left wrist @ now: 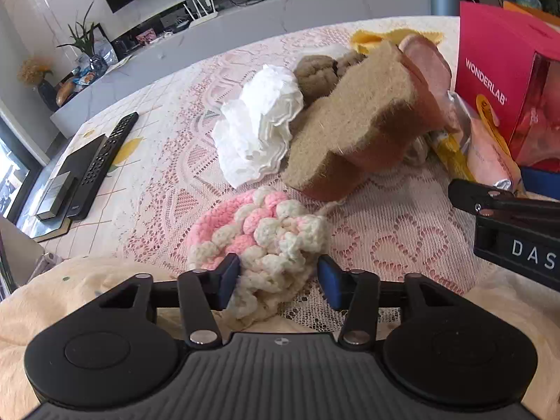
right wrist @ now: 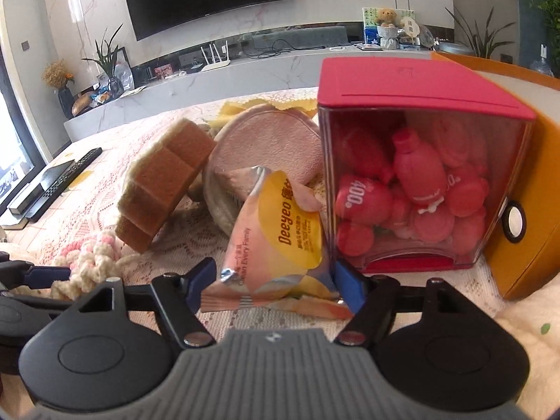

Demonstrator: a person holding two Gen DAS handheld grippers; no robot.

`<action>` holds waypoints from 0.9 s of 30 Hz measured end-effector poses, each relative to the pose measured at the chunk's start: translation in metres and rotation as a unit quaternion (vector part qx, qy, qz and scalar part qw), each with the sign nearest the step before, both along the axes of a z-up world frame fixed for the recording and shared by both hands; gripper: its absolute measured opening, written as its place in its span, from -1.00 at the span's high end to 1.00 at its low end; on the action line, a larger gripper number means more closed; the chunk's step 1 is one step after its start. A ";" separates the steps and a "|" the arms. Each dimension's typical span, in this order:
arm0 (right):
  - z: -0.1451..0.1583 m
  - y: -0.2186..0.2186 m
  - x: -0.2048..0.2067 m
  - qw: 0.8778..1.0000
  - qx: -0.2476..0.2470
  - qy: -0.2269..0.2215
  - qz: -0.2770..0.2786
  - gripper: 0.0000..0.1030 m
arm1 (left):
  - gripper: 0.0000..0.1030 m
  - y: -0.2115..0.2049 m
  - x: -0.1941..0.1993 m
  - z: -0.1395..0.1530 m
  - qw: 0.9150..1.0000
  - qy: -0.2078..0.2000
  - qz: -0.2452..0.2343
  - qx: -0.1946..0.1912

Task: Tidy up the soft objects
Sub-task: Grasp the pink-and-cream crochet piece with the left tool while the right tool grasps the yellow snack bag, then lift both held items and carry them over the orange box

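- Because the soft things are being gathered in a loose heap on the lace-covered worktop [left wrist: 402, 231], each gripper is being brought to the item lying nearest to it.
- The left gripper [left wrist: 278, 276] is being held low over the pink-and-white crocheted piece [left wrist: 259, 234]; its left pad is being pressed into the yarn, while the right pad is being kept just off it, so the jaws are standing part-open around the piece and no grip is being made yet.
- The crocheted piece is being left flat at the near edge of the worktop, just in front of the crumpled white tissue [left wrist: 257, 129] and the plush toast slice [left wrist: 353, 122].
- The right gripper [right wrist: 274, 285] is being held around the foil wipes packet [right wrist: 276, 238], with both pads lying beside the packet's lower edges; whether they are pressing on it cannot be told, though the jaws are standing fairly wide.
- The packet is being propped against the red box [right wrist: 420, 105], probably because it has slid off the heap.
- The toast slice is being leaned on the round pink plush pad [right wrist: 266, 143] behind it, which is keeping it tilted.
- The remote control [left wrist: 105, 157] is being kept well apart, at the far left.
- Judged from this, the sorting is only beginning.
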State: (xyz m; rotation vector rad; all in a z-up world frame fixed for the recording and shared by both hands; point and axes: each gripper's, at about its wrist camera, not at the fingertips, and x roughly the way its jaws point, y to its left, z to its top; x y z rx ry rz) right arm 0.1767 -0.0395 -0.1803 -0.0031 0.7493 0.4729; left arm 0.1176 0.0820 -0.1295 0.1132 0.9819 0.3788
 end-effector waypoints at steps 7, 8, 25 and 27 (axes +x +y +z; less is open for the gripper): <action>0.008 0.000 -0.011 1.000 -0.012 -0.009 0.014 -0.09 | 0.38 0.014 -0.025 0.018 0.995 -0.076 0.026 -0.055; 0.010 0.000 -0.014 1.000 -0.014 -0.010 0.017 -0.03 | 0.40 0.014 -0.029 0.021 0.994 -0.087 0.026 -0.060; 0.056 -0.036 -0.072 0.998 0.005 -0.051 0.023 0.18 | 0.71 0.003 -0.077 0.046 0.971 -0.212 -0.006 -0.109; 0.064 -0.041 -0.081 0.998 0.008 -0.062 0.025 0.18 | 0.71 -0.006 -0.082 0.049 0.971 -0.220 -0.022 -0.096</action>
